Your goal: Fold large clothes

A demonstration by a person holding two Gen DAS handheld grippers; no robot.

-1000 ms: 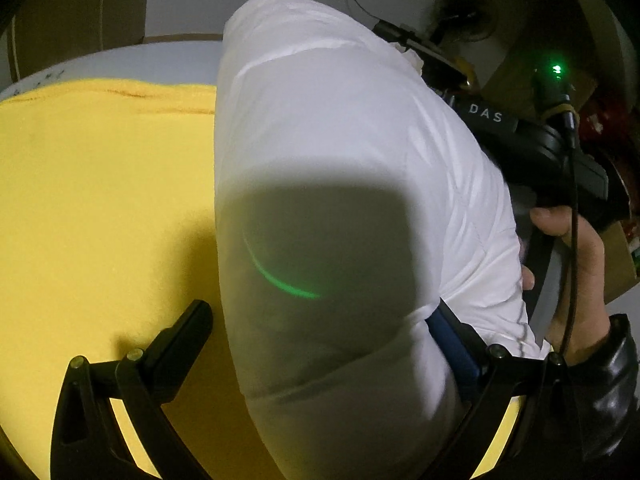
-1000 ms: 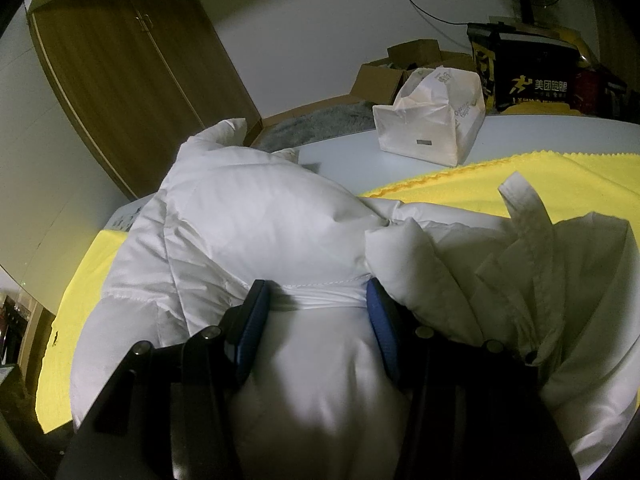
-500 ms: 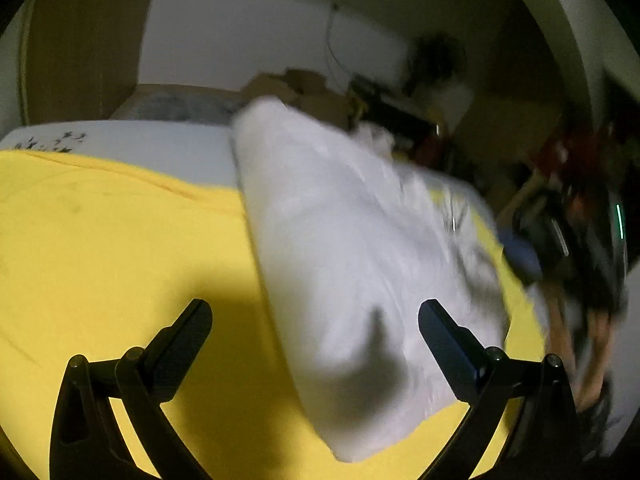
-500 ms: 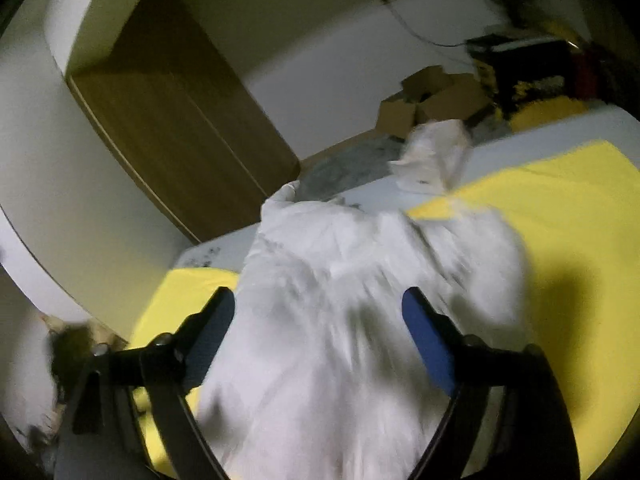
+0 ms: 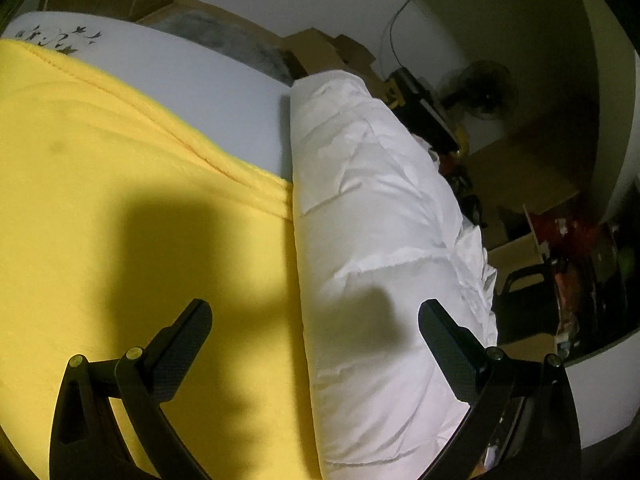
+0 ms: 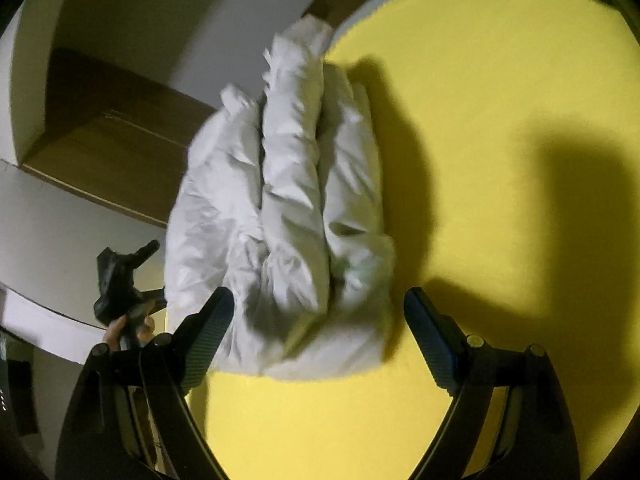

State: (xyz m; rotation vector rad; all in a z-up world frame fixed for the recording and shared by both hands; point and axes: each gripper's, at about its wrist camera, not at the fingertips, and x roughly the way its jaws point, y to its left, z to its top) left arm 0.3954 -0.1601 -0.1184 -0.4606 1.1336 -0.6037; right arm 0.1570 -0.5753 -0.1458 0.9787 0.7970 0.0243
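A white puffy jacket (image 6: 288,208) lies folded into a thick bundle on the yellow cloth (image 6: 500,128). In the left wrist view the jacket (image 5: 372,220) runs as a long roll from the far edge toward me. My left gripper (image 5: 316,320) is open and empty, with its right finger over the jacket's near part and its left finger over the cloth. My right gripper (image 6: 318,306) is open and empty above the bundle's near end. The other hand-held gripper (image 6: 120,280) shows at the left of the right wrist view.
The yellow cloth (image 5: 120,200) covers a white table (image 5: 180,76). Cardboard boxes (image 5: 332,48), a fan (image 5: 484,88) and clutter stand beyond the far side. A wooden wardrobe (image 6: 120,140) is behind the table.
Both grippers have let go of the jacket and opened. They have drawn back and up, and the jacket now lies folded on the cloth.
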